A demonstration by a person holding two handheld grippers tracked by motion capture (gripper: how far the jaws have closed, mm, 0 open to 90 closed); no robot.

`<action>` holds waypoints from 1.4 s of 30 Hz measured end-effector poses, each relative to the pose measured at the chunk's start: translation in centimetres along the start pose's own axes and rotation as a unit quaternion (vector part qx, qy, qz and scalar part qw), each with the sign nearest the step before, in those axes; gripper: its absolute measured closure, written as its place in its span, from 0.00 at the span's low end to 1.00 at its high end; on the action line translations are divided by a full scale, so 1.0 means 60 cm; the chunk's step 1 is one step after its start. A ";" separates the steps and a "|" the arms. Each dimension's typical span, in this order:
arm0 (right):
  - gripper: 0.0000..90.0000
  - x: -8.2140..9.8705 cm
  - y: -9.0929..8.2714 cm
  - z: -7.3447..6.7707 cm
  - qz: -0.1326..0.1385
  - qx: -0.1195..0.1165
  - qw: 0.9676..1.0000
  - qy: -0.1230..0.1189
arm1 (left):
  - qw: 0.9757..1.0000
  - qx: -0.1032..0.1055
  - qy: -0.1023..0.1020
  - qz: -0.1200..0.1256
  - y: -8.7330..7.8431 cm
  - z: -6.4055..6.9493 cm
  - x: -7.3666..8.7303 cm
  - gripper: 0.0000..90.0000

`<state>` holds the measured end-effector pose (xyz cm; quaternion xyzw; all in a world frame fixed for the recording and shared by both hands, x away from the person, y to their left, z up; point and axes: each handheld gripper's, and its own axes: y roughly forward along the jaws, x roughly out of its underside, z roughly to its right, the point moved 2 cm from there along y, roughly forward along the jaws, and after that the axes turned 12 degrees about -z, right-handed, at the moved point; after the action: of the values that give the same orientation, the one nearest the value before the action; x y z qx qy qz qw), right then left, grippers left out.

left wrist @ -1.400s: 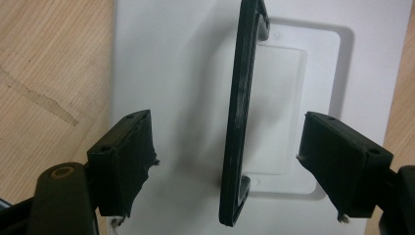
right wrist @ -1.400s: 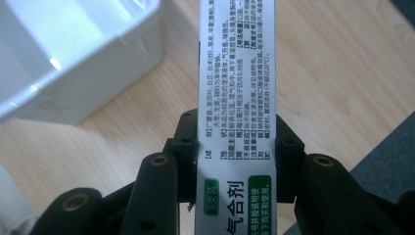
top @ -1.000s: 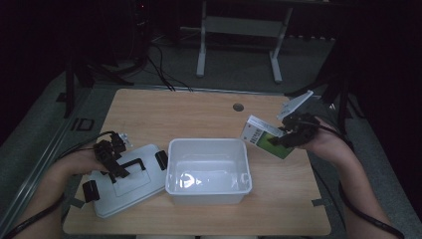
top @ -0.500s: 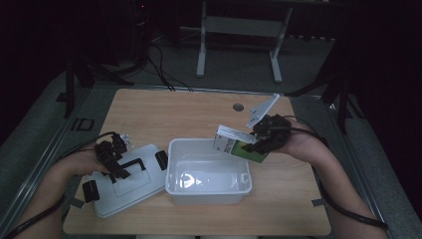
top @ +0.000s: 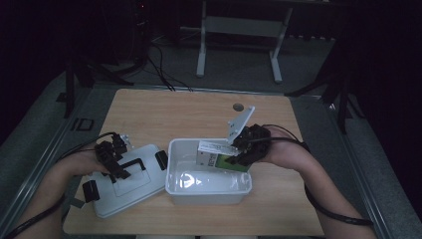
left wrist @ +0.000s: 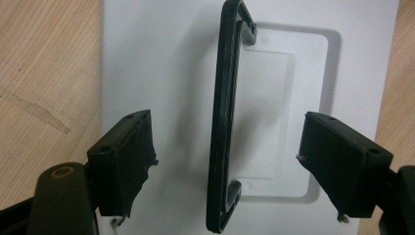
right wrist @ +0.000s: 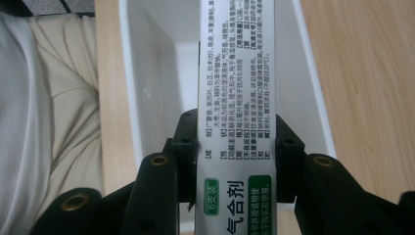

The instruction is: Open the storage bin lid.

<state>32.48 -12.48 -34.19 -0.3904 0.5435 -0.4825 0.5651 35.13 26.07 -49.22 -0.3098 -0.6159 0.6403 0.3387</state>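
I have the box (top: 217,158) pinched across its narrow sides in my right gripper (top: 238,149), centre of frame over the bin (top: 209,191). It looks light, thin cardboard; squeezing harder could dent it. My left gripper (left wrist: 222,169) hangs open astride the lid (top: 130,186) handle (left wrist: 226,112).

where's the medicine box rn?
In the high view the medicine box is clamped in the right gripper, over the right end of the open white bin, right of the lid.

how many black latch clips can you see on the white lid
2: one clip on the white lid's end nearest the bin, one clip on its opposite end. Others may be hidden.
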 end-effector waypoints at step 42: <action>0.71 0.001 0.196 -0.013 -0.094 -0.083 0.991 -0.040 | 1.000 0.004 0.003 -0.011 0.013 0.001 -0.006 0.23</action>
<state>33.11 -9.79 -45.68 -0.5045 0.5197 -0.4709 0.5036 35.24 25.71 -49.99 -0.3036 -0.6154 0.6385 0.3485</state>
